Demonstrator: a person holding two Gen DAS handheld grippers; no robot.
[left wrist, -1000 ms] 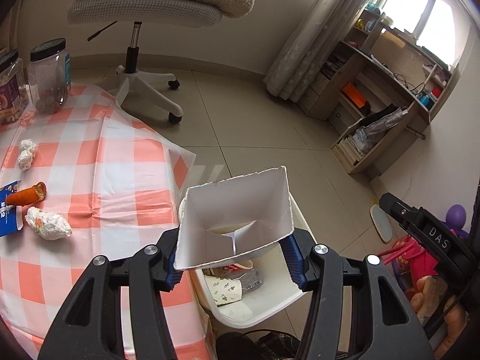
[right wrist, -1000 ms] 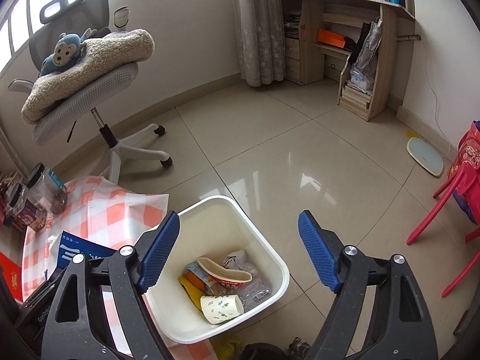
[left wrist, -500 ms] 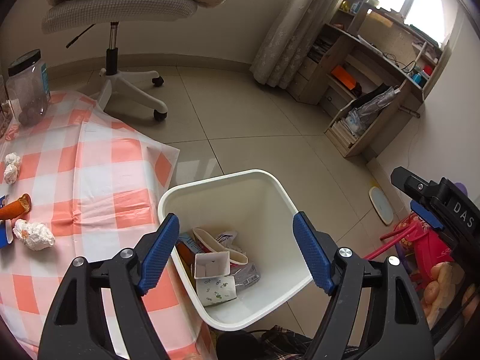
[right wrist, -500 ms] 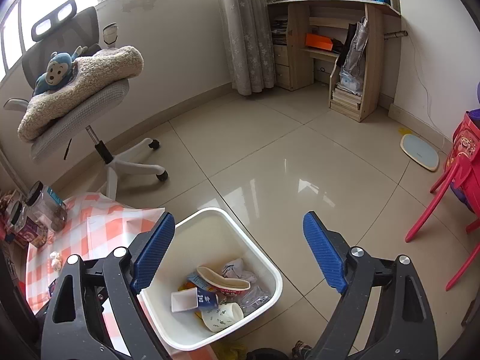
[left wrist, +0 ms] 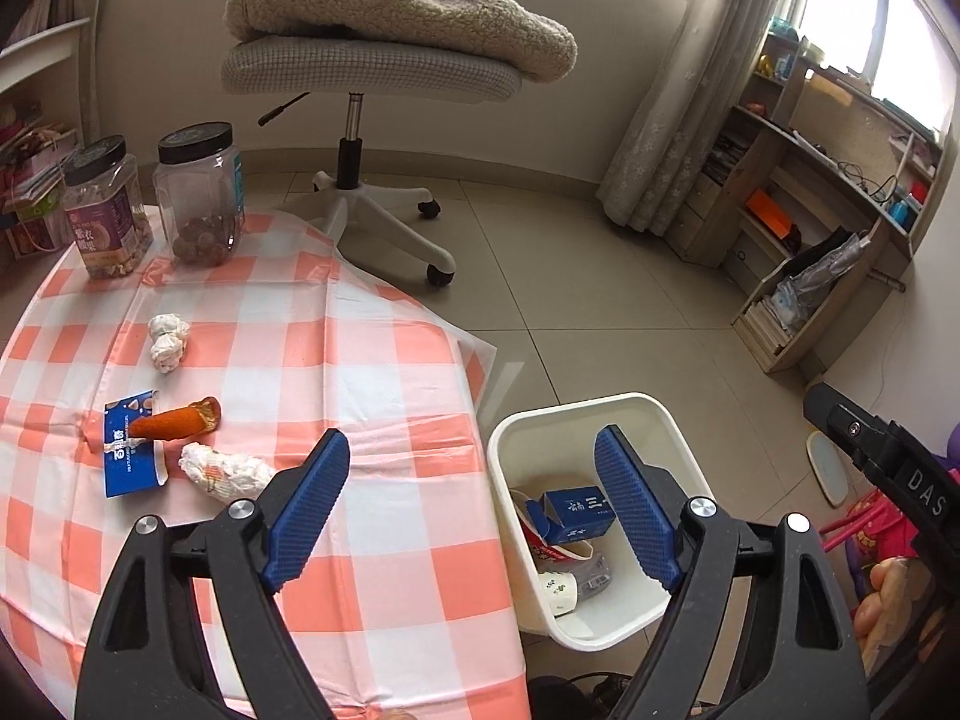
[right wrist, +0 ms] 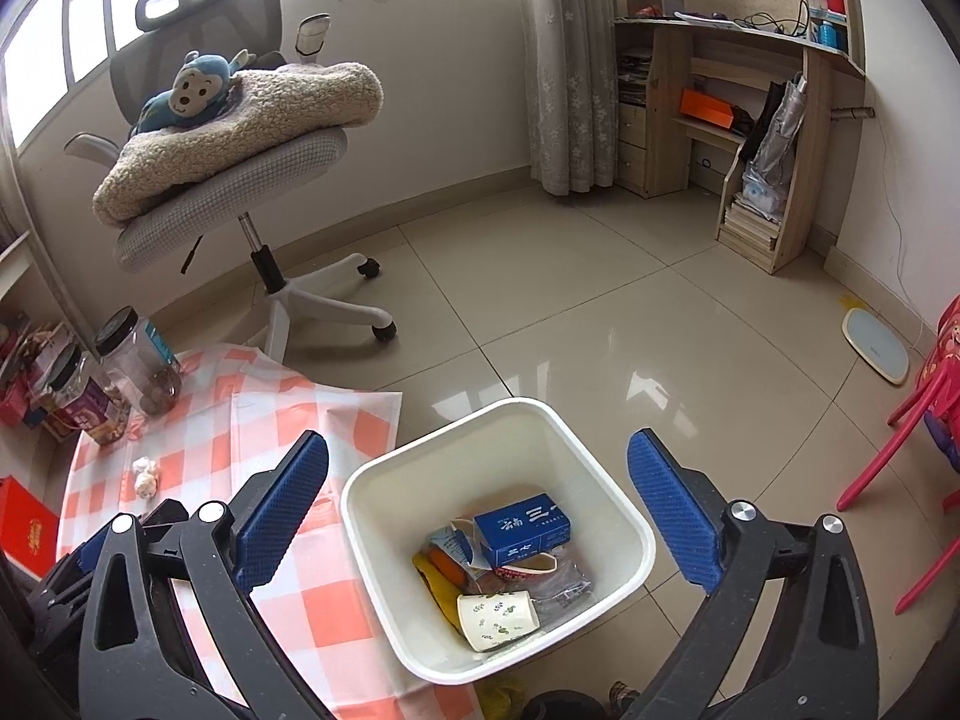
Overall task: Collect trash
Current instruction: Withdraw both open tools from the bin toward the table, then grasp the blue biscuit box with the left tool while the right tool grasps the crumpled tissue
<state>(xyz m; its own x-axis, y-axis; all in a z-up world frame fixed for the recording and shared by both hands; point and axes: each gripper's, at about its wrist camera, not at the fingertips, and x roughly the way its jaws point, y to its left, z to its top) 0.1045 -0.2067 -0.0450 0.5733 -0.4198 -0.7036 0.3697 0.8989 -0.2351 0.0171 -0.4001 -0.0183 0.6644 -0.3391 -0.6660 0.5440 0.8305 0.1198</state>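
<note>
While both tools stand wide apart and hold nothing, the left gripper (left wrist: 474, 507) hangs over the table edge, with the white bin (left wrist: 672, 429) under its right finger. Inside the bin lies a blue carton (right wrist: 523, 528) on a paper cup (right wrist: 497, 620). Ahead and left of this gripper, on the checked cloth (left wrist: 336, 360), lie two paper wads (left wrist: 223, 471) (left wrist: 168, 341), an orange wrapper (left wrist: 174, 422) and a blue packet (left wrist: 129, 456). Directly between the right gripper (right wrist: 477, 510) fingers sits the bin.

My white bin (right wrist: 618, 516) stands on the floor beside the tabletop (left wrist: 372, 372), holding a blue carton (right wrist: 523, 528), a patterned paper cup (right wrist: 495, 621) on its side and other scraps. On the checked cloth lie two crumpled tissues (left wrist: 168, 341) (left wrist: 225, 471), an orange wrapper (left wrist: 174, 423) and a blue packet (left wrist: 129, 453).
</note>
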